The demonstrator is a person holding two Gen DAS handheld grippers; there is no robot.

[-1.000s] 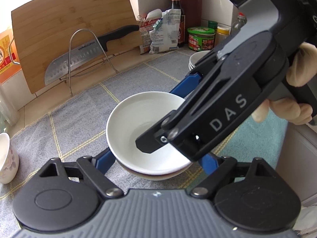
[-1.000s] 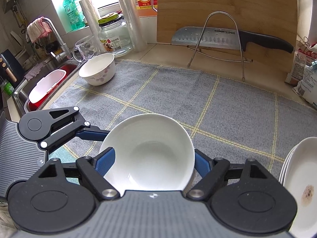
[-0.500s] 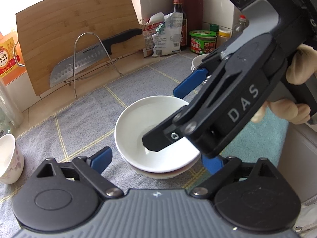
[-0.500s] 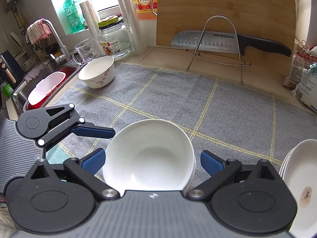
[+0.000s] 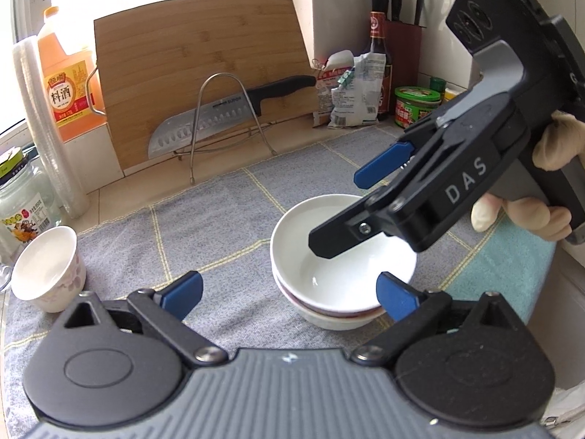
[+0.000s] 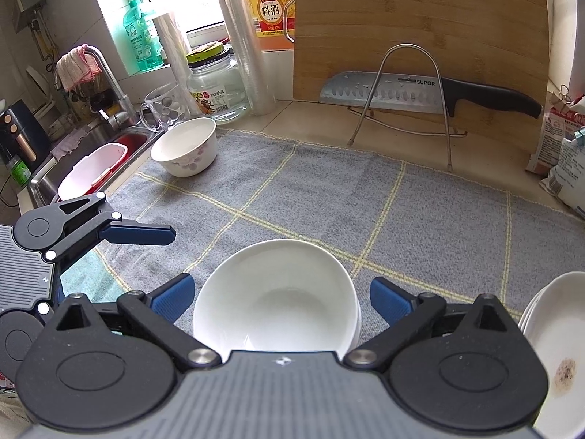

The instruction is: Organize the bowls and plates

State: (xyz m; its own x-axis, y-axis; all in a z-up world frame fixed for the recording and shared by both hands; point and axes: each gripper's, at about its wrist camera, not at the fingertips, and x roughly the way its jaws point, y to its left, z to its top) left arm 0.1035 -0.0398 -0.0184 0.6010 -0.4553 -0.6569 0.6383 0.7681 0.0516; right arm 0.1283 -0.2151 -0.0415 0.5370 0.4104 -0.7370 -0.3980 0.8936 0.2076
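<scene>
Both pairs of blue-padded fingers stand apart and hold nothing: the right gripper [image 6: 279, 300] straddles the nested white bowls [image 6: 276, 300] without touching them, and the left gripper [image 5: 289, 291] hangs just beside the same stack [image 5: 342, 256] on the grey checked mat [image 6: 329, 197]. The stacking looks done, so the sound move is probably to lift clear straight upward, keeping the pads off the rim, then go for the flowered bowl [image 6: 184, 152] near the sink, well apart from the plates [image 6: 555, 347] at right.

white bowl [image 6: 278, 303] | grey mat [image 6: 329, 197], yellow grid | floral bowl [image 6: 184, 152] | blue claw pads [image 6: 389, 301]
</scene>
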